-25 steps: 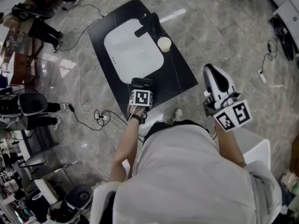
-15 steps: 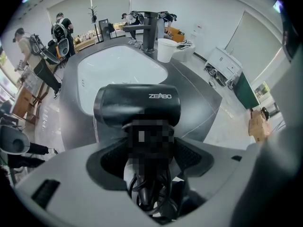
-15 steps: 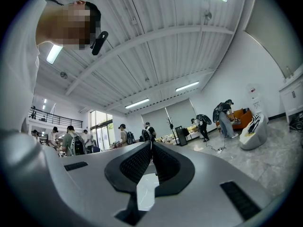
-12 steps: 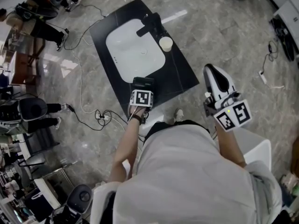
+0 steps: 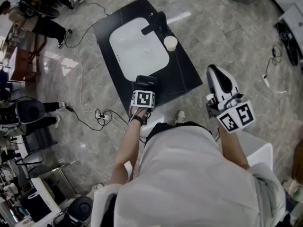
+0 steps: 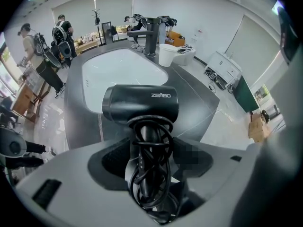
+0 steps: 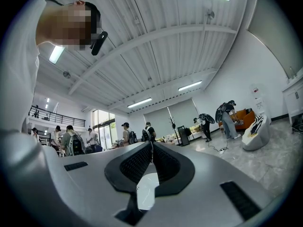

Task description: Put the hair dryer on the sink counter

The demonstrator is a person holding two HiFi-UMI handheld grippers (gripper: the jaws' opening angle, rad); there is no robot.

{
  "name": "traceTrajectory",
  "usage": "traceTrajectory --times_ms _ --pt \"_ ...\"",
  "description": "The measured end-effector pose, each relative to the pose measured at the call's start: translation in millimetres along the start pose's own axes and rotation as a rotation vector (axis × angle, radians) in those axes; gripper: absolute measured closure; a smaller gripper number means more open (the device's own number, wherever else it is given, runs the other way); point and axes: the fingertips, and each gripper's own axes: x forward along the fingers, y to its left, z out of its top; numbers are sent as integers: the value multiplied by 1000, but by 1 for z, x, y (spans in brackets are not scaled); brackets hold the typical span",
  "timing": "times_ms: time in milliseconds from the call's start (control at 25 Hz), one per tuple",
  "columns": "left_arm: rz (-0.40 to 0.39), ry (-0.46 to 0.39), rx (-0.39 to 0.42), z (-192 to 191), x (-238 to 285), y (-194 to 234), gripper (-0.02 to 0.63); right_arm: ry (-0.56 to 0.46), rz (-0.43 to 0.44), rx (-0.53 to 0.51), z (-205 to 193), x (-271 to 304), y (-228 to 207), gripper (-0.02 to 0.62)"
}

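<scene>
Hair dryer [image 6: 140, 103] — one — pinched over the counter [image 6: 191, 96] by the left gripper [image 6: 144, 150], fingers just closing; right gripper [image 7: 151, 148], fingers pressed together.

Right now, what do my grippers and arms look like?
The left gripper and right gripper are pale grey-white shells with black ribbed pads, each carrying a white cube with black square markers. The left's jaws have just been closing with the hair dryer between them. White short-sleeved shirt; dark band on the left wrist.
</scene>
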Motion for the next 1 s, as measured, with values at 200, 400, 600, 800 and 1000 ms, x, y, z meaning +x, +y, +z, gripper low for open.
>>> traceTrajectory --times_ms 200,400,600,800,1000 --pt "-5 -19 -14 -2 -9 -2 337 6 17 -1 -1 1 8 554" --pt "14 -75 -13 3 -21 4 360 9 33 -5 -2 2 17 554" --pt "17 -113 -25 1 -30 10 379 18 46 -8 -5 2 30 554" --pt "34 -160 -38 1 -36 21 425 28 50 -12 -8 3 38 554" --pt "34 -190 -56 -1 -44 23 486 39 53 -20 -9 1 48 554"
